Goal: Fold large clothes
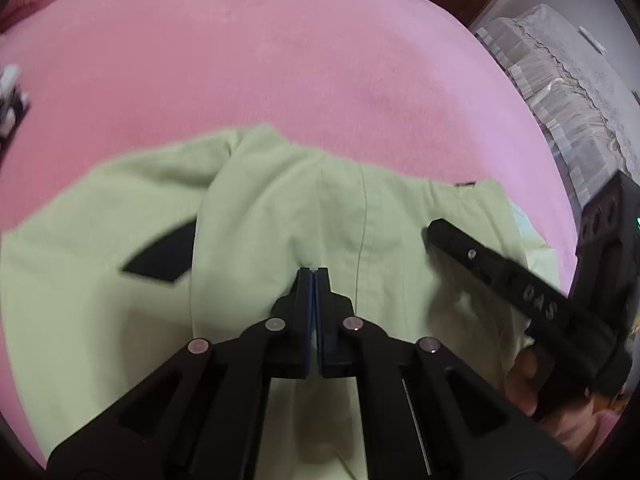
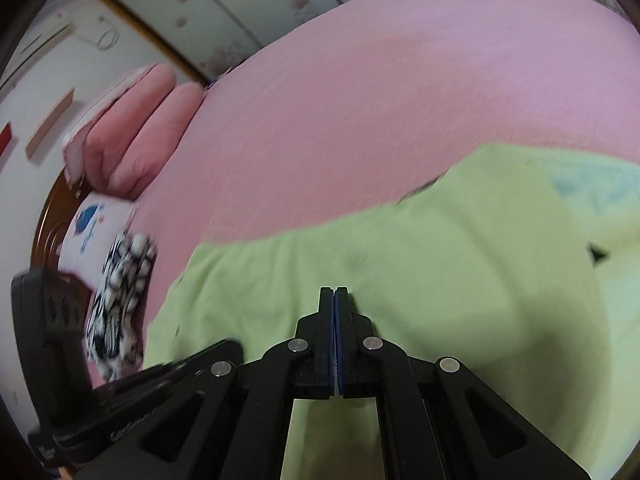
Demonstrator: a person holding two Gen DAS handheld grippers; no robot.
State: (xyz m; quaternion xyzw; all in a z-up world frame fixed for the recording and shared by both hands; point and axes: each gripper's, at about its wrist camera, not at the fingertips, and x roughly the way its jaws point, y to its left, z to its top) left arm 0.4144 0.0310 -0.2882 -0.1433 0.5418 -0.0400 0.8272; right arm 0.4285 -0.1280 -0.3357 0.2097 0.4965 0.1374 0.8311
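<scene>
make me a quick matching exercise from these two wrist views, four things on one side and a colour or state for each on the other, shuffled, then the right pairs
Things
1. garment
2. bed sheet
3. left gripper
4. patterned cloth

Colours or states
A. black and white
B. pink
C. shut, over the cloth
D. pale green

Pairs: 1-D, 2-B, 3-C, 4-A
</scene>
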